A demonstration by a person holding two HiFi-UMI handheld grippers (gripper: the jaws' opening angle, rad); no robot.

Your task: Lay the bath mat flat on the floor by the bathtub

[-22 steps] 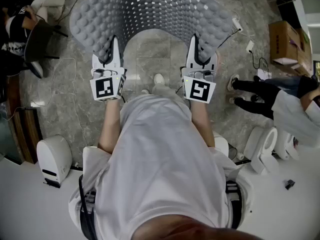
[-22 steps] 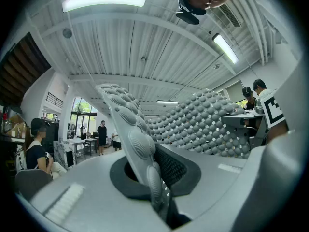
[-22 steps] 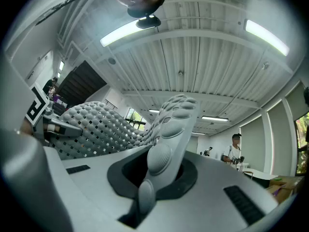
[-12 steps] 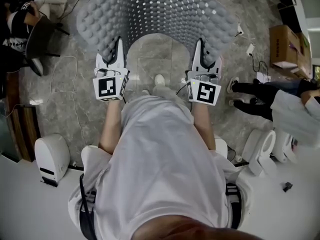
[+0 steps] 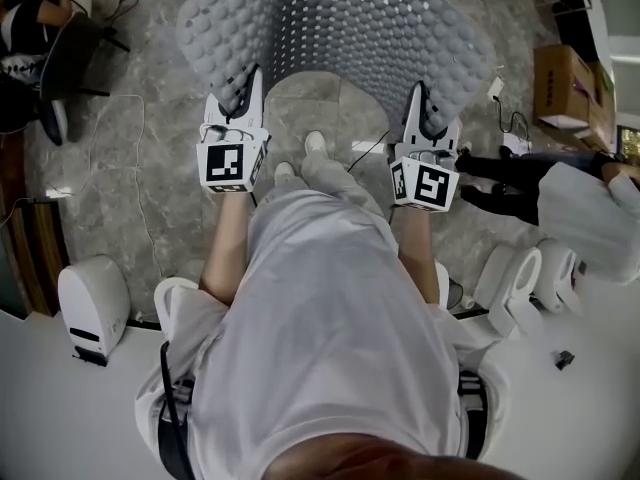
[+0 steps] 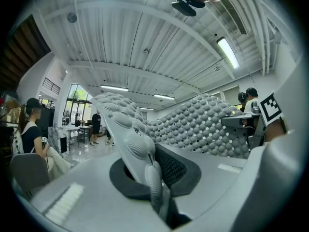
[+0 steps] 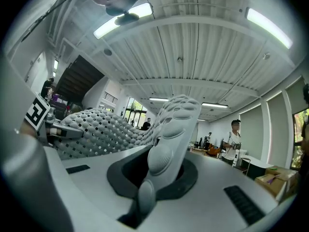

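The grey bath mat (image 5: 340, 28), covered in round bumps and small holes, hangs spread between my two grippers above the marble floor. My left gripper (image 5: 243, 96) is shut on the mat's near left corner, and in the left gripper view the mat's edge (image 6: 140, 149) is pinched between the jaws (image 6: 158, 197). My right gripper (image 5: 424, 110) is shut on the near right corner, where the mat (image 7: 169, 139) rises out of its jaws (image 7: 144, 199). The mat arches up and away between them. No bathtub shows.
The person's shoes (image 5: 314, 144) stand on the floor (image 5: 150, 198) under the mat. Cables (image 5: 115, 143) trail at the left. White floor units (image 5: 92, 308) (image 5: 520, 288) sit near both sides. A cardboard box (image 5: 560, 78) and bystanders (image 5: 590, 198) (image 5: 40, 18) are around.
In the head view both grippers and the mat have shifted to the right and a little nearer. Both grips have held.
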